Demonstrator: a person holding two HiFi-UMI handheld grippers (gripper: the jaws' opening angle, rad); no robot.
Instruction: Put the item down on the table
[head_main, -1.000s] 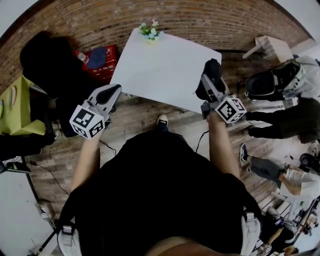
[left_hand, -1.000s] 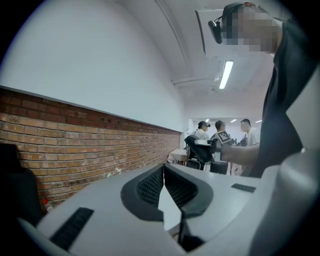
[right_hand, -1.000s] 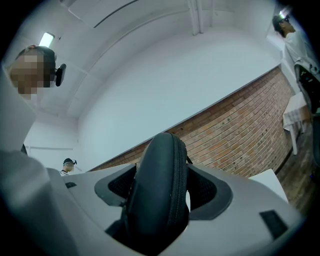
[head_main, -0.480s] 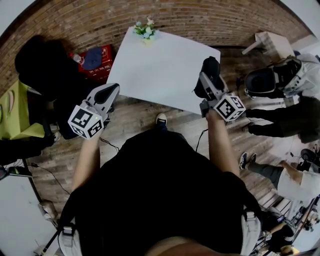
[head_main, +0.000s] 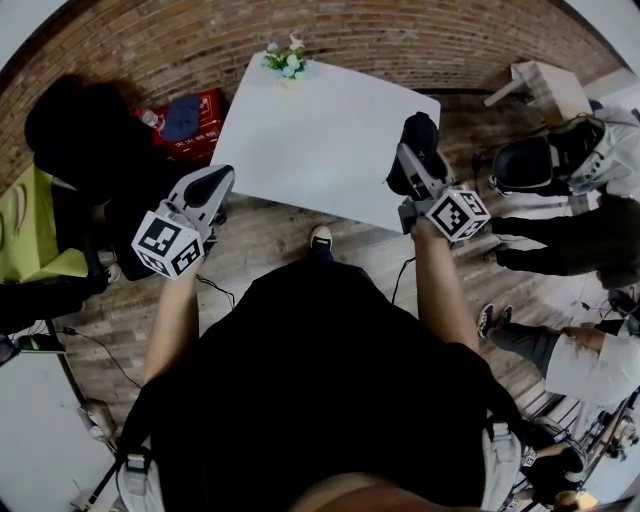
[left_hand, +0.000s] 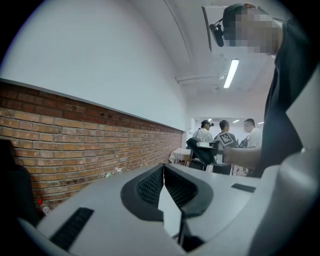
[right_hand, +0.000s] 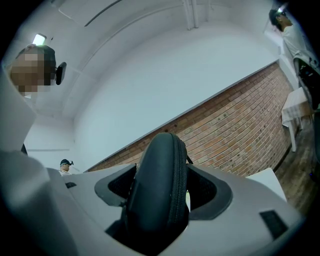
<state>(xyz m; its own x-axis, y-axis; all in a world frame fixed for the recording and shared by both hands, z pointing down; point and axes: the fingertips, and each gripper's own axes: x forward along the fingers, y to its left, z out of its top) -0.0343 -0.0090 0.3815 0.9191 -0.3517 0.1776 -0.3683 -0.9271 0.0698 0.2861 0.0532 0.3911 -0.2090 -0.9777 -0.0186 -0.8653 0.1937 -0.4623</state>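
My right gripper (head_main: 414, 155) is shut on a black zippered case (head_main: 419, 138), held up over the right edge of the white table (head_main: 320, 140). In the right gripper view the case (right_hand: 159, 187) stands on edge between both pads and hides the gap; the gripper (right_hand: 160, 195) points upward at the wall. My left gripper (head_main: 208, 186) hangs to the left of the table over the wooden floor. Its jaws meet with nothing between them in the left gripper view (left_hand: 164, 187).
A small pot of white flowers (head_main: 284, 62) sits at the table's far edge. A red crate (head_main: 192, 118) lies on the floor at the table's left. People sit and stand at the right (head_main: 570, 160). A brick wall (head_main: 330, 35) runs behind.
Both grippers stay almost still. The left gripper has drifted slightly left and down; the right one holds the case at the same spot.
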